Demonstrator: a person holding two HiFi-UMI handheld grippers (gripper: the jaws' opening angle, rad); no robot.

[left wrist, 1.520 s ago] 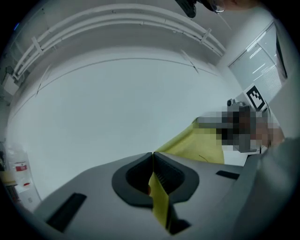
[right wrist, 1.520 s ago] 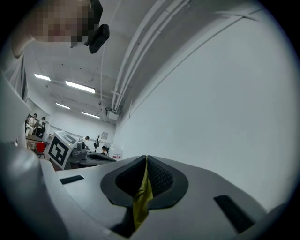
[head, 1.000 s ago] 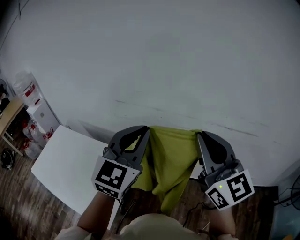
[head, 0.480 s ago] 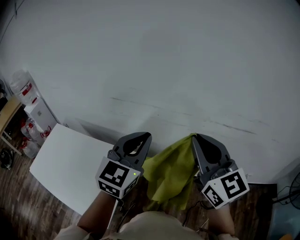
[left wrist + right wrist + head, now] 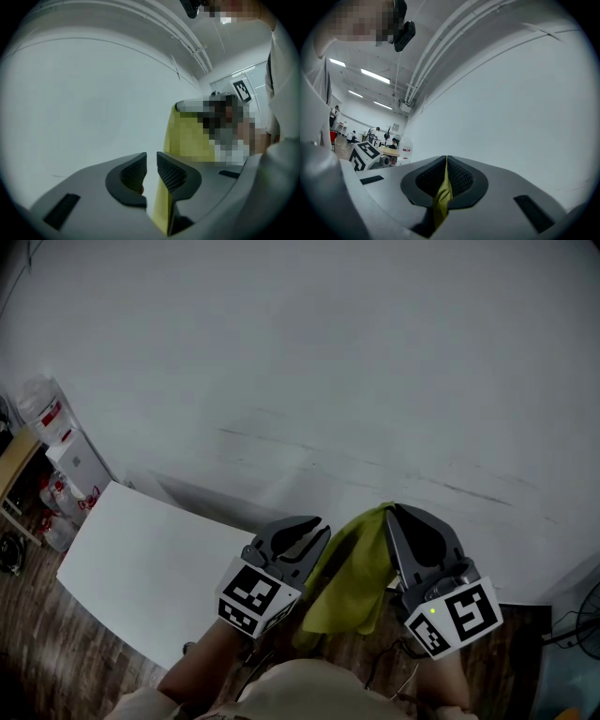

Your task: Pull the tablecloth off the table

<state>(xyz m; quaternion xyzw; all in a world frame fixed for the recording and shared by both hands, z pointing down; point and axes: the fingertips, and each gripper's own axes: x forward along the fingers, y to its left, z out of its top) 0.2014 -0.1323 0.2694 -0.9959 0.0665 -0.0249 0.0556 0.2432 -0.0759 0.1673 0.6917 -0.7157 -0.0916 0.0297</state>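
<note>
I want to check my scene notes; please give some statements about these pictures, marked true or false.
1. The right gripper is shut on the green cloth. True.
2. The left gripper clamps the cloth. False: its jaws have just been opening; they stand apart, with the cloth showing in the gap, unpinched.
3. The cloth is stretched taut between both grippers. False: it hangs bunched from the right gripper alone.
4. Each gripper carries a marker cube. True.

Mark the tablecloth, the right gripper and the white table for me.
tablecloth (image 5: 352,573): head view, middle of the hanging yellow-green fold.
right gripper (image 5: 446,160): right gripper view, tips of the jaws, shut on the tablecloth.
white table (image 5: 131,568): head view, bare part of its top.
</note>
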